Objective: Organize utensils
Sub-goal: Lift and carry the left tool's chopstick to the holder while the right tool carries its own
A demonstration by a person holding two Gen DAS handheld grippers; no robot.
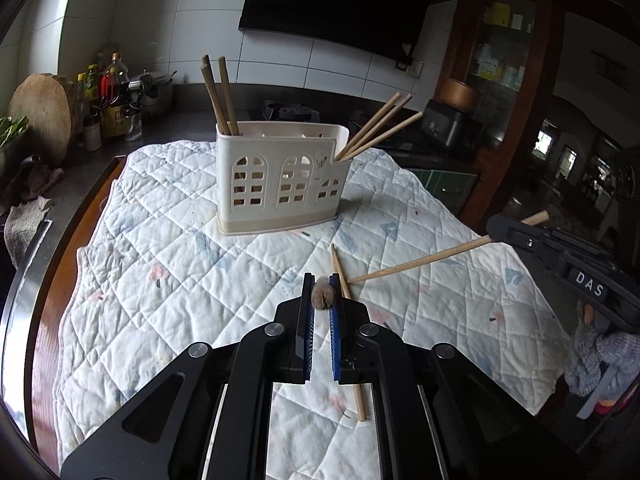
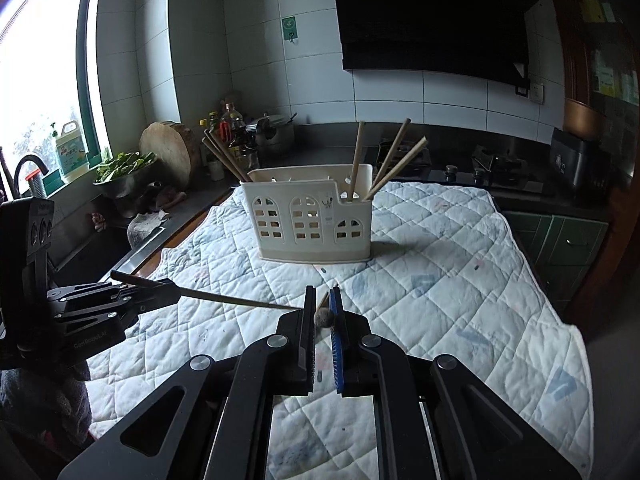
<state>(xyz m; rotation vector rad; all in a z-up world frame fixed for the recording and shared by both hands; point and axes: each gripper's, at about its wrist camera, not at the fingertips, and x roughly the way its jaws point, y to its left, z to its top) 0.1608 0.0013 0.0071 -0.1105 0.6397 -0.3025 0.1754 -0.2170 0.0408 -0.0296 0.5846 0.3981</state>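
Note:
A cream utensil holder point(image 1: 280, 178) point(image 2: 312, 216) stands on a white quilted cloth point(image 1: 180, 264) point(image 2: 440, 272), with wooden chopsticks leaning in its left point(image 1: 218, 94) and right point(image 1: 378, 126) compartments. My left gripper point(image 1: 322, 294) is shut on a chopstick seen end-on; in the right wrist view the left gripper point(image 2: 168, 296) holds that chopstick point(image 2: 236, 301) pointing right. My right gripper point(image 2: 325, 312) is shut on another chopstick seen end-on; in the left wrist view the right gripper point(image 1: 508, 230) holds it point(image 1: 420, 261) slanting down to the cloth. One more chopstick point(image 1: 348, 320) lies on the cloth under my left gripper.
A counter on the left holds a round wooden board point(image 2: 170, 156), bottles point(image 1: 108, 96), a pot point(image 2: 276, 130) and greens in a bowl point(image 2: 124, 168). A sink tap point(image 2: 28, 166) is by the window. A gas stove point(image 2: 488, 164) sits behind the cloth.

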